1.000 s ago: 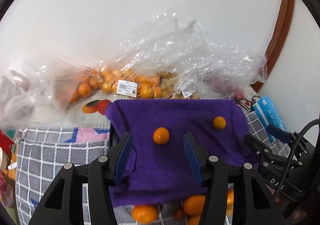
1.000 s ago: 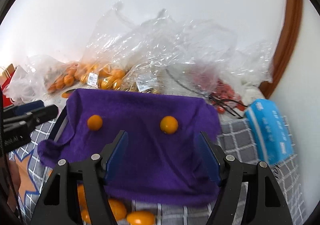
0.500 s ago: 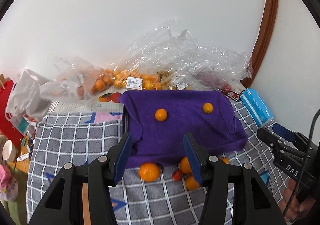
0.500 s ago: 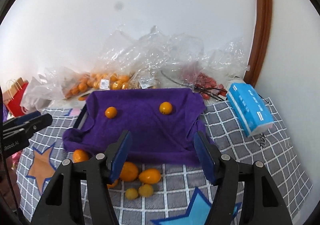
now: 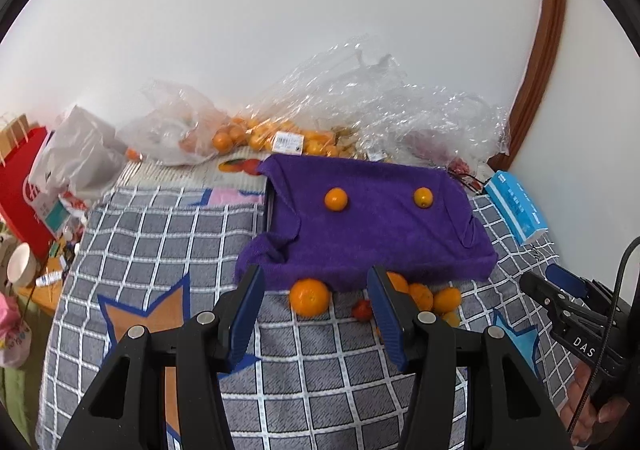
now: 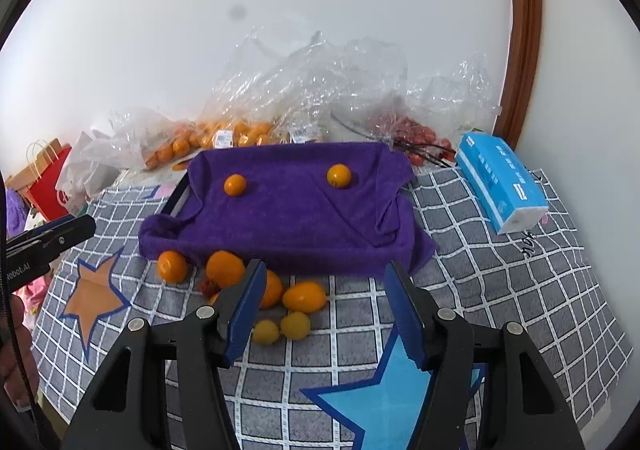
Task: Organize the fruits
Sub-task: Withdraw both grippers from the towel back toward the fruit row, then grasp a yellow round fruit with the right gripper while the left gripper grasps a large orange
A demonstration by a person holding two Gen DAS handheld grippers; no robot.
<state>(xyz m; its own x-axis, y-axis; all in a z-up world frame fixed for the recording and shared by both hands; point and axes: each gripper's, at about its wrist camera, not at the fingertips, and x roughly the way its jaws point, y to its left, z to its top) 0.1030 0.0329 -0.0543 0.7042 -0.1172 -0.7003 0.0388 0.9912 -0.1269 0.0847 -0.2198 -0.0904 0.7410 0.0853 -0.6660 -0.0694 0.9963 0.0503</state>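
A: Change since the earlier frames?

B: Both grippers have pulled back from the purple towel (image 6: 288, 210); more of the checked cloth (image 6: 520, 290) now shows. The right gripper (image 6: 326, 290) has just been narrowing its jaws, with nothing between them.

A: Jaw state?

B: Right gripper: jaws apart, empty. Left gripper (image 5: 316, 298): jaws apart, empty, hanging over the checked cloth short of the towel's near edge.

A: Fruit positions, referenced to the towel?

B: Loose fruit (image 6: 304, 296) lies on the checked cloth against the towel's near edge. One large orange (image 5: 309, 297) sits just below that edge. Two small oranges (image 6: 235, 185) rest on top of the towel, well apart. Behind the towel, bagged fruit (image 6: 224, 138) lies along the wall. A blue tissue pack (image 6: 500, 182) lies right of the towel.
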